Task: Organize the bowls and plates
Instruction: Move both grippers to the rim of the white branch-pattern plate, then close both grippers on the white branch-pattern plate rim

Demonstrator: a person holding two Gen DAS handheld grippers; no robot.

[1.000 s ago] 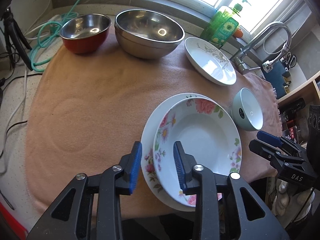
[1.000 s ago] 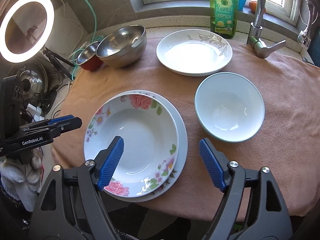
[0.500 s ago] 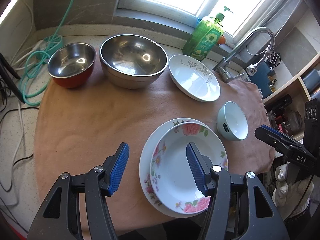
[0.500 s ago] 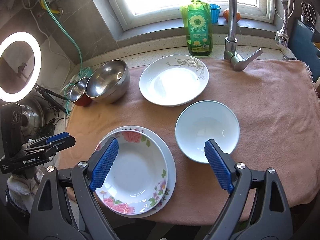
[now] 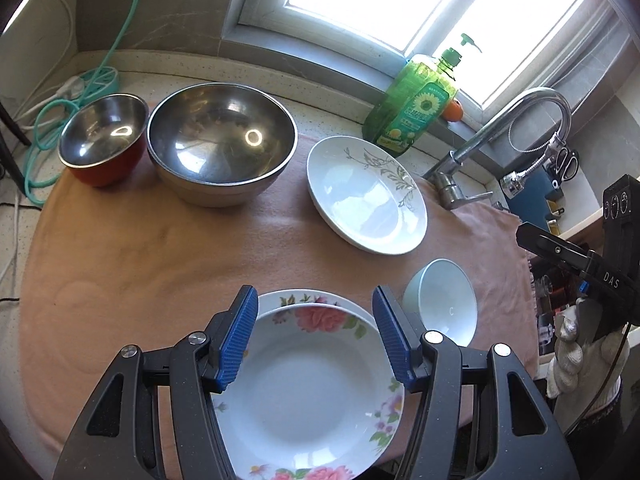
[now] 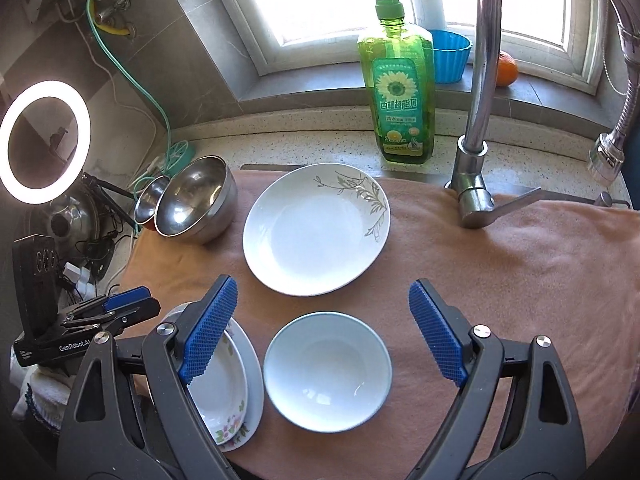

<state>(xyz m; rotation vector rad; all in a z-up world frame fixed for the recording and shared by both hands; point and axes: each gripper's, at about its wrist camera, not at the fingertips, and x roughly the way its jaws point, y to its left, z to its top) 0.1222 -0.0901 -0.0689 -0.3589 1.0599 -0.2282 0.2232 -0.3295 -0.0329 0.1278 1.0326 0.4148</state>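
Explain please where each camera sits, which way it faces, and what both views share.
Left wrist: sits on left tongs, facing down over the floral plates; a gloved hand shows at right.
Right wrist: sits on right tongs, facing down over the pale bowl.
Shared: leaf-pattern plate, steel bowls, soap bottle, faucet.

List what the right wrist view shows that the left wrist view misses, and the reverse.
Right wrist only: glowing ring light, blue cup on the sill.
Left wrist only: scissors in a blue holder, gloved hand on the other gripper.
Both: green soap bottle, leaf-patterned white plate, pale blue bowl, stacked floral plates, steel bowls.
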